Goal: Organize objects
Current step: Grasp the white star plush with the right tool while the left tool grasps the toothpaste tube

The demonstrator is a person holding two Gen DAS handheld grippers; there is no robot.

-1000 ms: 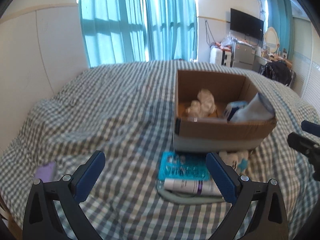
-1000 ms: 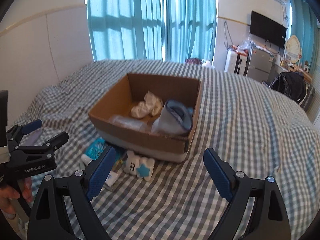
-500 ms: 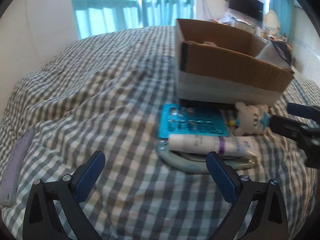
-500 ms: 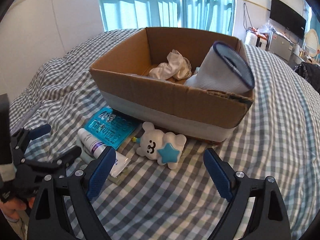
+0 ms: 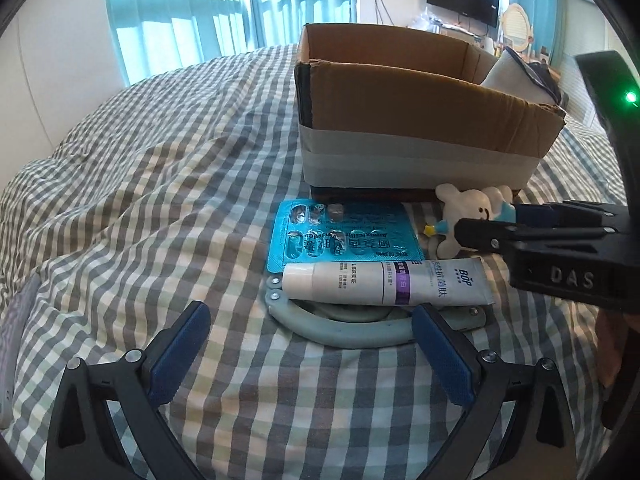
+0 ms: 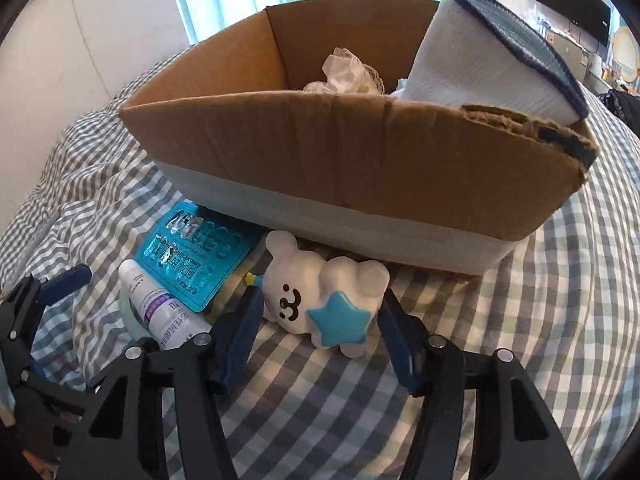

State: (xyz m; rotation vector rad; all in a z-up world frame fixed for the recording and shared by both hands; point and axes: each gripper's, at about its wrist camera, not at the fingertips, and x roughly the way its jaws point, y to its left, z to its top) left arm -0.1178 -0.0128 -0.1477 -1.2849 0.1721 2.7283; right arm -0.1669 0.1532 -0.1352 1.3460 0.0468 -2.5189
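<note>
A cardboard box [image 5: 420, 120] stands on the checked bed. In front of it lie a blue pill blister pack [image 5: 340, 240], a white tube [image 5: 384, 284] resting on a grey curved tool [image 5: 340, 326], and a white bear toy with a blue star [image 6: 324, 304]. My left gripper [image 5: 312, 344] is open just short of the tube and the curved tool. My right gripper [image 6: 318, 324] is open with its fingers on either side of the bear toy, close to it. The box [image 6: 360, 152] holds a white cloth roll [image 6: 480, 64] and crumpled white fabric [image 6: 344, 76].
The bed is covered in a grey and white checked sheet [image 5: 160, 200]. A pale flat object [image 5: 12, 320] lies at the far left edge. Teal curtains, a TV and furniture stand behind the bed.
Both grippers moved down and forward towards the items in front of the box. The right gripper's fingers narrowed and now straddle the bear toy. The left gripper came close to the tube.
</note>
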